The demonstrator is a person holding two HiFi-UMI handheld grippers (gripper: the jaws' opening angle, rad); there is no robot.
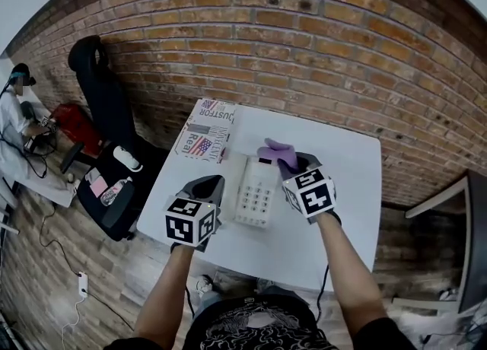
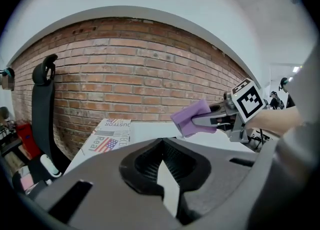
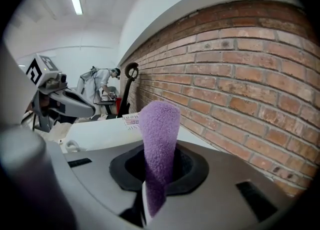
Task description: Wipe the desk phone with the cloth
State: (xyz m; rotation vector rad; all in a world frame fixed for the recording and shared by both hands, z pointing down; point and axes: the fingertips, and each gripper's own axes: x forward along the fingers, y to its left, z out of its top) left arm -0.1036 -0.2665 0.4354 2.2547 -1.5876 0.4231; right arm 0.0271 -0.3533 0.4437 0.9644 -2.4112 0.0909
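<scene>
Fingers (image 1: 306, 163) of the right gripper (image 1: 291, 160) are clamped on the purple cloth (image 1: 274, 149), held over the phone's (image 1: 255, 196) top end at mid-frame on the white table (image 1: 350, 181), while the left gripper's (image 1: 208, 186) fingers sit together, empty, just left of the phone.

Your left gripper (image 1: 211, 186) is held out low ahead of you on a bare forearm (image 1: 164, 297) that reaches straight forward; its jaws are pressed together with nothing between them. Your right gripper (image 1: 289, 161) sits a little farther forward and just beside the left, with your right forearm (image 1: 346, 271) angled slightly inward. Its jaws are clamped on the purple cloth (image 3: 159, 124), which sticks out past the tips, and both marker cubes face up toward your head.
</scene>
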